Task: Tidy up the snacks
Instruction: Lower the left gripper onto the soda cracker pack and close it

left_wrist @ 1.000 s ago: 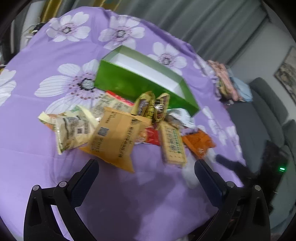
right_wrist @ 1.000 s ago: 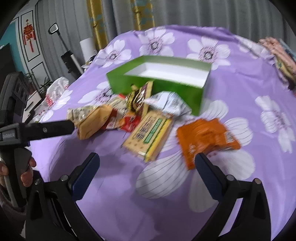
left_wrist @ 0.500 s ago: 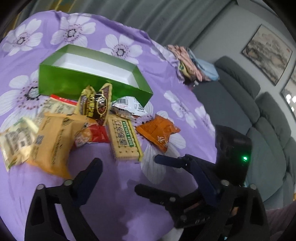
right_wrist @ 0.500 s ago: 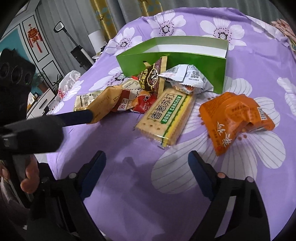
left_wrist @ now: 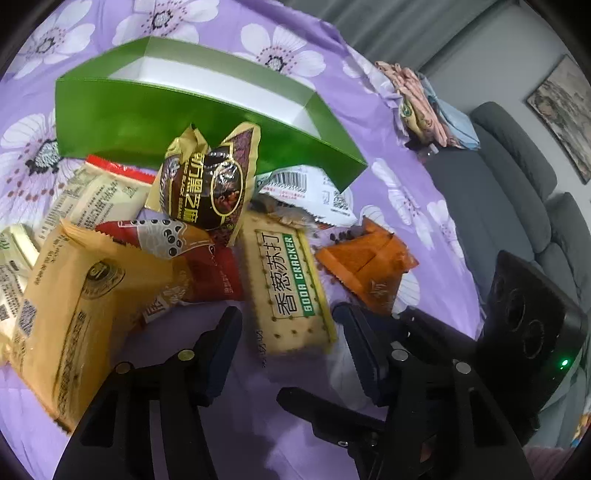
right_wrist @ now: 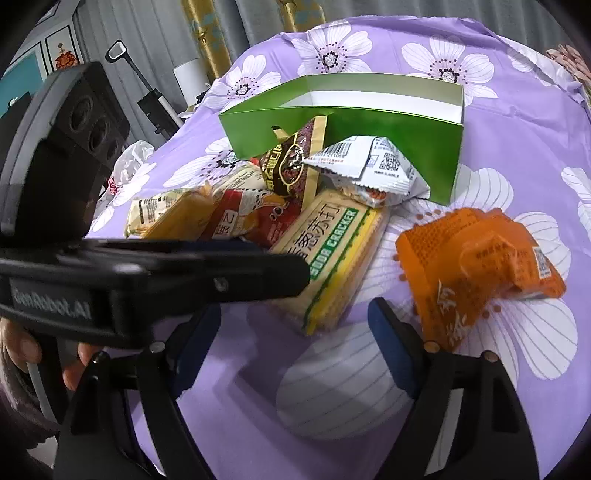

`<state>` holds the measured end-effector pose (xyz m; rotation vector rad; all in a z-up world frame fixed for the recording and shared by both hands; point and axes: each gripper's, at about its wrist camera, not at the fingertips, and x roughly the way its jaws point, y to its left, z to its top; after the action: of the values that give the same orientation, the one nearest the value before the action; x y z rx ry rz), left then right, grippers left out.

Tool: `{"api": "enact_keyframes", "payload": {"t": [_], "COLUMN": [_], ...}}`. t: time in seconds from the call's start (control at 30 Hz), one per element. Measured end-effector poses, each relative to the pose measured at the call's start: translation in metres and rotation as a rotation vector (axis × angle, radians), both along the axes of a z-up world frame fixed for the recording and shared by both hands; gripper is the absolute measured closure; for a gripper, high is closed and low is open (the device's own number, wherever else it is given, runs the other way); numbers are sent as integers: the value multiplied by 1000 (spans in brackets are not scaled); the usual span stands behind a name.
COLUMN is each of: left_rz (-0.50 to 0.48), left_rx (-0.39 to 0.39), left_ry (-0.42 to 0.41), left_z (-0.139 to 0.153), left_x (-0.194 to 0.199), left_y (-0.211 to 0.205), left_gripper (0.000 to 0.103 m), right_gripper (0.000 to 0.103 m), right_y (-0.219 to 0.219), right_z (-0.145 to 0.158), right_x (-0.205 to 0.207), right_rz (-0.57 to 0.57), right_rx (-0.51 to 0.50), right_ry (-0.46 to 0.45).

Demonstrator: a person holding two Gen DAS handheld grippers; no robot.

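Left tongs (left_wrist: 288, 339): my jaws have just been narrowing beside the cracker pack (left_wrist: 291, 288), not yet pressing; to lift it
Right tongs (right_wrist: 295, 332): also closing a little, wide, empty
Box (left_wrist: 207, 122): just behind the pile, empty; snacks go there

A purple tablecloth printed with large white flowers (left_wrist: 399, 177) covers the table. Grey pleated curtains (left_wrist: 388, 22) hang behind it. A dark grey upholstered sofa (left_wrist: 517, 177) stands against a pale grey wall (left_wrist: 517, 55), which carries a framed landscape painting (left_wrist: 565, 110). Folded patterned fabrics (left_wrist: 417, 99) lie at the table's far edge. Gold patterned drapes (right_wrist: 207, 33) hang on the opposite side.
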<state>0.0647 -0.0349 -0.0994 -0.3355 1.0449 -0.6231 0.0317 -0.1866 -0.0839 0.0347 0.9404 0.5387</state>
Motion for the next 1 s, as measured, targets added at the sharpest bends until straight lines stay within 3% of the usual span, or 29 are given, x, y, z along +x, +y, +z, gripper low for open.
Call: {"api": "enact_keyframes", "payload": {"t": [0.17, 0.37, 0.57, 0.93, 1.0], "left_rz": [-15, -10, -6, 42, 34], "left_rx": [-14, 32, 72, 60, 50], "left_ry": [31, 24, -5, -63, -81], "left_z": [-6, -7, 1, 33, 42], "left_x": [7, 8, 2, -26, -35], "left_y": [-2, -5, -12, 4, 3], "left_gripper": [56, 62, 62, 63, 71], "right_gripper": [32, 44, 48, 56, 60], "right_y": [3, 0, 1, 9, 15], "right_z": [-1, -2, 5, 38, 44], "right_x": [9, 7, -6, -36, -41], "right_rz": [18, 23, 20, 67, 82], "right_rx": [-23, -38, -30, 42, 40], "right_ry": [-7, -32, -74, -151, -169]}}
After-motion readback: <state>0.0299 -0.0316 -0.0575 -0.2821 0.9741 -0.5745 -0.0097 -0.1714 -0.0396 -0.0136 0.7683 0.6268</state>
